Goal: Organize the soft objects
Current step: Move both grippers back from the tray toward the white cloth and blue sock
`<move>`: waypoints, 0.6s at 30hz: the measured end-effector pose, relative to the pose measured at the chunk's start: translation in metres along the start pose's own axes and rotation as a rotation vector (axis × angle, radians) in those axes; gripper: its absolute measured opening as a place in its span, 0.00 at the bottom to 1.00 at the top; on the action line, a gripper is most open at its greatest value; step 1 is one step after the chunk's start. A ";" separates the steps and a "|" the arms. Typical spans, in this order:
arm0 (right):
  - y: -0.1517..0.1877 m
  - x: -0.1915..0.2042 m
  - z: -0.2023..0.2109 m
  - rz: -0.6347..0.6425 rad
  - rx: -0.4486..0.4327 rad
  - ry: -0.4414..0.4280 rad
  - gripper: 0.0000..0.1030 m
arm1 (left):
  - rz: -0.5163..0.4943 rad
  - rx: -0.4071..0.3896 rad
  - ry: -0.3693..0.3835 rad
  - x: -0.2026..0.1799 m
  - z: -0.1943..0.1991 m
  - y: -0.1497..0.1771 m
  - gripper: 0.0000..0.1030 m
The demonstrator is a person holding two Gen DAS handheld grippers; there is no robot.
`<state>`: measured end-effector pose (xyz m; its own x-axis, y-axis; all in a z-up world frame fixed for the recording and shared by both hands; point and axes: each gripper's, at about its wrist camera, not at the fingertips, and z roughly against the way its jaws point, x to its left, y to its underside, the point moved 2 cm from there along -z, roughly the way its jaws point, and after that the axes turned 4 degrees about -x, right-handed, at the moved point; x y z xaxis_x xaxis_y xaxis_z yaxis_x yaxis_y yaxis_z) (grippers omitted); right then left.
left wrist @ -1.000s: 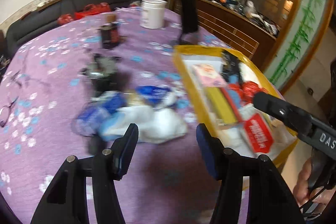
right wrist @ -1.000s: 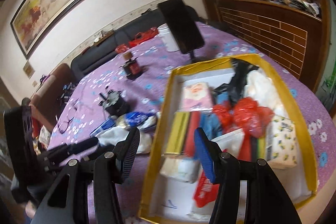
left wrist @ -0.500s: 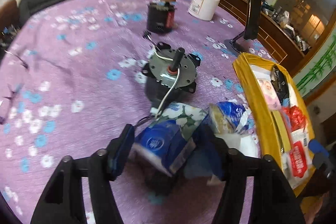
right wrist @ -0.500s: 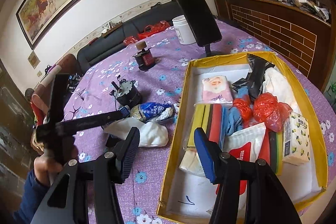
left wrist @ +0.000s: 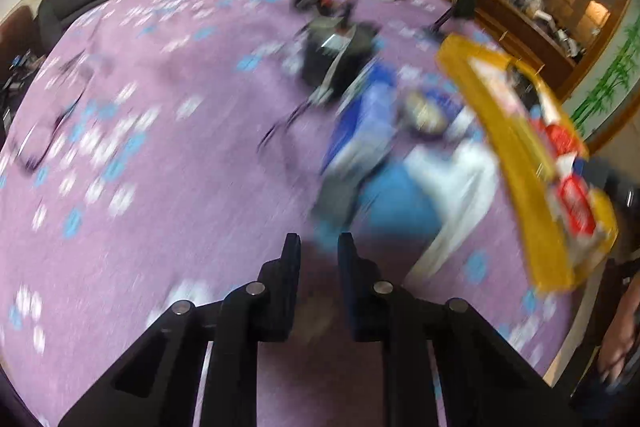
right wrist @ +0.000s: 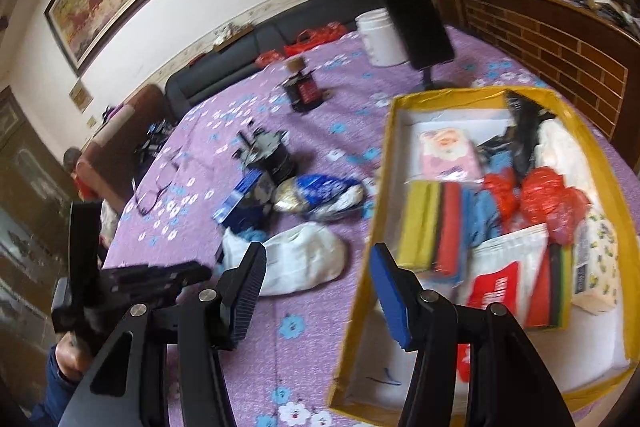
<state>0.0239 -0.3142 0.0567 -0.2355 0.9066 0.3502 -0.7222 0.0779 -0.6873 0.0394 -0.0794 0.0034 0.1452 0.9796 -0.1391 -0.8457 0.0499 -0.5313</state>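
No writing can be read; blur smears the labels. The left gripper (left wrist: pixel 316 247) is closed on nothing above the counter (left wrist: pixel 160 187), just short of a blue pack (right wrist: pixel 240 199) and white cloth (right wrist: pixel 304 259). The right gripper (right wrist: pixel 318 267) stands half-wide and empty, over the edge of the yellow box (right wrist: pixel 380 187) of soft things.

Round desk (right wrist: pixel 320 339) under purple flowered cloth, bearing yellow-rimmed box (right wrist: pixel 362 259), white cloth (right wrist: pixel 304 259), blue packets (right wrist: pixel 320 191), motor (right wrist: pixel 268 151), white tub (right wrist: pixel 380 37).
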 end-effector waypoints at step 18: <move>-0.003 0.039 -0.108 0.018 0.242 0.070 0.74 | 0.053 -0.120 0.047 0.034 0.029 0.028 0.39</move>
<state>0.0868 -0.2342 0.0036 -0.2108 0.9340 0.2885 -0.8547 -0.0329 -0.5180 0.0060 -0.0387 0.0082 0.1282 0.9698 -0.2074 -0.7855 -0.0284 -0.6182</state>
